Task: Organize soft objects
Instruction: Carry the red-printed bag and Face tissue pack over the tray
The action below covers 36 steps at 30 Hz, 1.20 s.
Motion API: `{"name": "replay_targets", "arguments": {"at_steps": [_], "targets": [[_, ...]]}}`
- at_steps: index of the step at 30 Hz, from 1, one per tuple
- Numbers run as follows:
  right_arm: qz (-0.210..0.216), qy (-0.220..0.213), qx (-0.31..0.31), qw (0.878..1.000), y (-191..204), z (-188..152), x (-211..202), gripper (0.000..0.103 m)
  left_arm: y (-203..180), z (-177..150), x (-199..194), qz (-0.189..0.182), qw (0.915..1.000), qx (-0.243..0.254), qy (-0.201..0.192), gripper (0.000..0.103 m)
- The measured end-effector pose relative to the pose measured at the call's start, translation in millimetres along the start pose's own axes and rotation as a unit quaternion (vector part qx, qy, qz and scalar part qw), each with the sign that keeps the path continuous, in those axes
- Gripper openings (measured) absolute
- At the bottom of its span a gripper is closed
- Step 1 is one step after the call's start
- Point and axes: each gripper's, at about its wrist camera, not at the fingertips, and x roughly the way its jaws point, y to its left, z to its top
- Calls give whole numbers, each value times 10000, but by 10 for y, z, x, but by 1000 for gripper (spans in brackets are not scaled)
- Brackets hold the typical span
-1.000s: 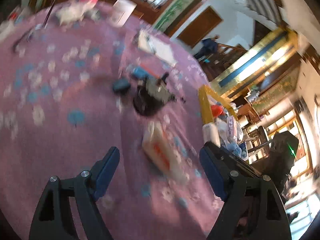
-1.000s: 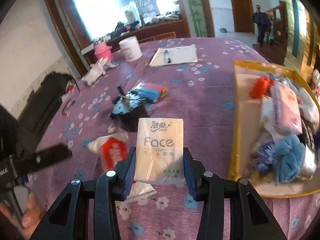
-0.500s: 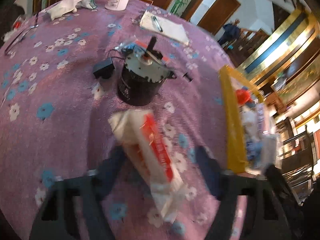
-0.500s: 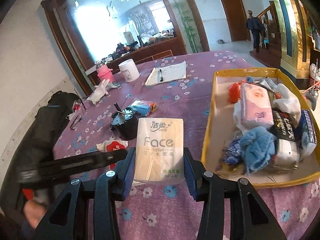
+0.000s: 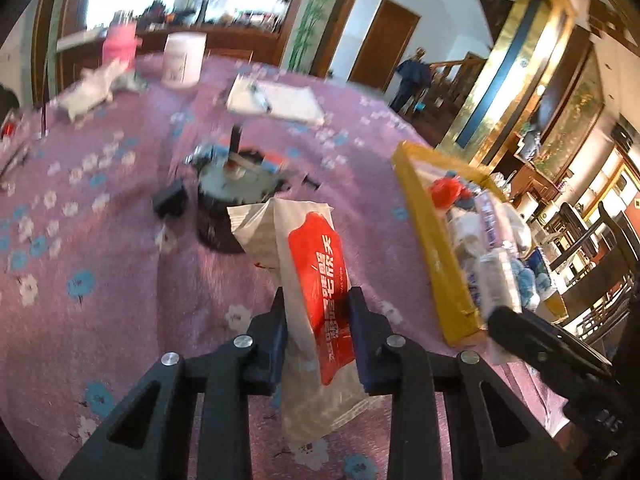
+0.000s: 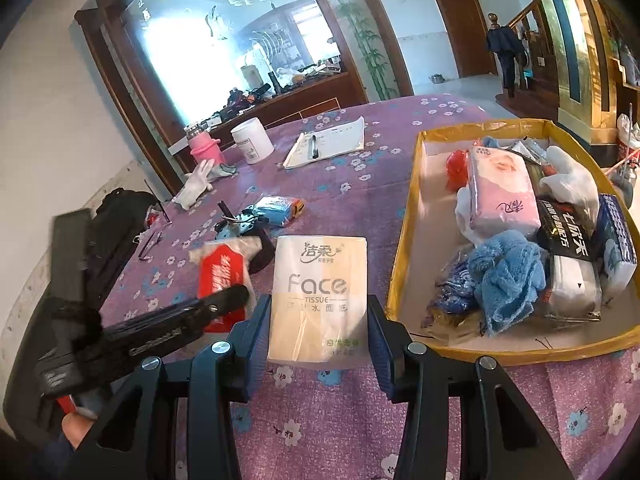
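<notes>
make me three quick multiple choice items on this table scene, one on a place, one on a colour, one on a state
1. Where does the pink tissue pack lie?
A. in the yellow tray
B. on the notepad
C. beside the pink bottle

2. What colour is the label on the pack in the left gripper?
A. green
B. red
C. black

3. What is the state of the right gripper?
A. open and empty
B. shut on the Face tissue pack
C. shut on a blue cloth

Answers: 1 A, it rests among the soft things inside the tray; 2 B, a red panel covers the white wrapper; 3 B, both jaws press the pack's sides.
</notes>
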Motion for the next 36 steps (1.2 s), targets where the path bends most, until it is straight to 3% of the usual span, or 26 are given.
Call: {"name": "replay_targets", "arguments": {"at_steps": [6,17,28,36], "targets": [[-67,25,9,10000,-2,8,33,48,-90,19,-64,-3,9995,230,-204,27],[-117,-217,169,9996,-164,83,-124,48,-324,71,-159,-206,9984,465,-231,27],[-489,-692,618,9945,-677,303,-562,48,-1000,303,-58,-767,9927,925,-62,28],[-1030,-838,772,9881,-1124,681,-703,48,-1499,380,318,-1071,9865,1224,203,28]]}}
